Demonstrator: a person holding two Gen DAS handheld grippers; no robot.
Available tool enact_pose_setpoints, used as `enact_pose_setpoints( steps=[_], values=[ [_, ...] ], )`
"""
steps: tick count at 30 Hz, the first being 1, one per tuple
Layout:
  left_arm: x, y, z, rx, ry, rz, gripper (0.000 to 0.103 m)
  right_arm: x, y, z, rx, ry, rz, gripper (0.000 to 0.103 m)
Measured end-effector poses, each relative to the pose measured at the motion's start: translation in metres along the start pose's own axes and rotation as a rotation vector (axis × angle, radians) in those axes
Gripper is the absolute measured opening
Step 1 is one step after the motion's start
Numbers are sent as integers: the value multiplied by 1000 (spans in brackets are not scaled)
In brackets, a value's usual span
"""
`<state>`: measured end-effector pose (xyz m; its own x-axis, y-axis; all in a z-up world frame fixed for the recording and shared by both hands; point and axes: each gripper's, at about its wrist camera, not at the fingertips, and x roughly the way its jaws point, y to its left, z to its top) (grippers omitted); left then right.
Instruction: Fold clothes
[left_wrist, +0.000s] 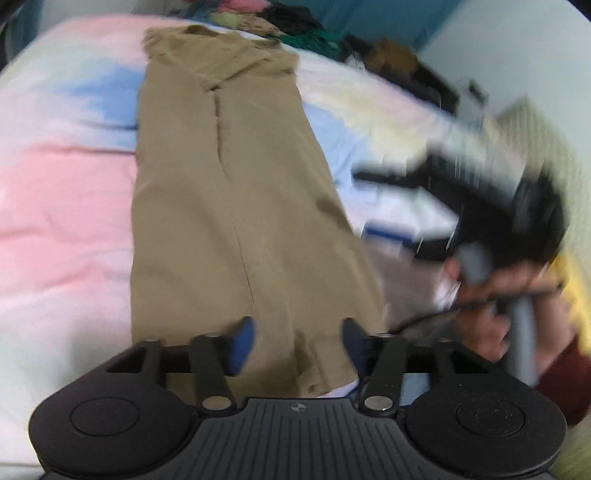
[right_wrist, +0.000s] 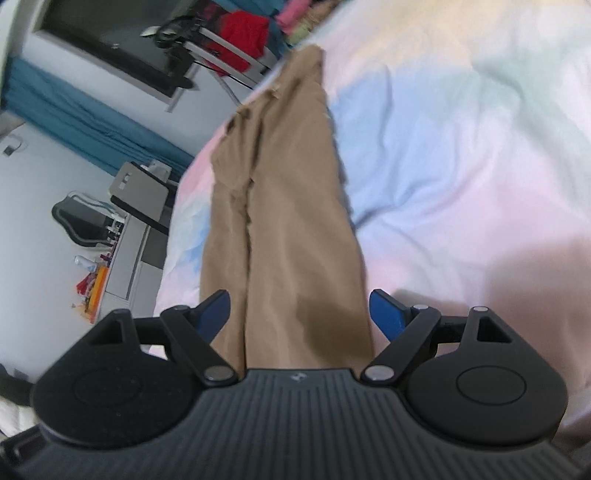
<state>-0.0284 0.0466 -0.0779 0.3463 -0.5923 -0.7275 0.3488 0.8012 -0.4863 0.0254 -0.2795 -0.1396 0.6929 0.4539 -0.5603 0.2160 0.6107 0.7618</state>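
Observation:
Tan trousers lie flat and lengthwise on a pastel pink, blue and white bedcover, legs side by side, waist at the far end. My left gripper is open over the near leg ends, and the cloth shows between its blue pads without being pinched. In the right wrist view the same trousers run away from me across the bedcover. My right gripper stands open, wider than the cloth, with its fingers on either side and not pressing on it.
A person's hand in a dark red sleeve holds a grey handle, blurred, at the right. A heap of mixed clothes lies past the bed's far end. Left of the bed stand a white shelf unit, a blue curtain and a red garment.

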Motion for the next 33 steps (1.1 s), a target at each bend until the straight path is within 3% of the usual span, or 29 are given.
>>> enact_pose_setpoints(
  steps=[4,7,10,14,17,21,22,23,28,30,33],
  values=[
    [-12,38,8,-212,-89,22,69,5,-13,-3,75,51,-6,85],
    [-6,55,9,-303,-75,63,68,9,-17,-8,99,97,14,85],
    [-4,64,8,-355,-81,87,68,11,-16,-19,104,141,24,85],
    [4,78,6,-406,-67,199,68,9,-15,-34,117,190,52,83],
    [11,82,4,-420,-33,185,68,7,-12,-44,123,223,94,82],
    [14,77,1,-397,8,148,63,-2,5,-57,26,243,84,78],
    [15,77,-1,-396,30,130,56,-4,8,-61,-2,246,66,70],
    [16,76,-2,-394,46,126,52,-8,11,-64,-30,248,46,69],
    [20,70,-6,-366,109,132,49,-10,21,-79,-153,278,-47,60],
    [19,64,-6,-329,124,149,42,-7,26,-82,-205,298,-82,57],
    [17,65,-11,-348,156,103,43,-5,31,-86,-281,327,-114,51]
  ],
)
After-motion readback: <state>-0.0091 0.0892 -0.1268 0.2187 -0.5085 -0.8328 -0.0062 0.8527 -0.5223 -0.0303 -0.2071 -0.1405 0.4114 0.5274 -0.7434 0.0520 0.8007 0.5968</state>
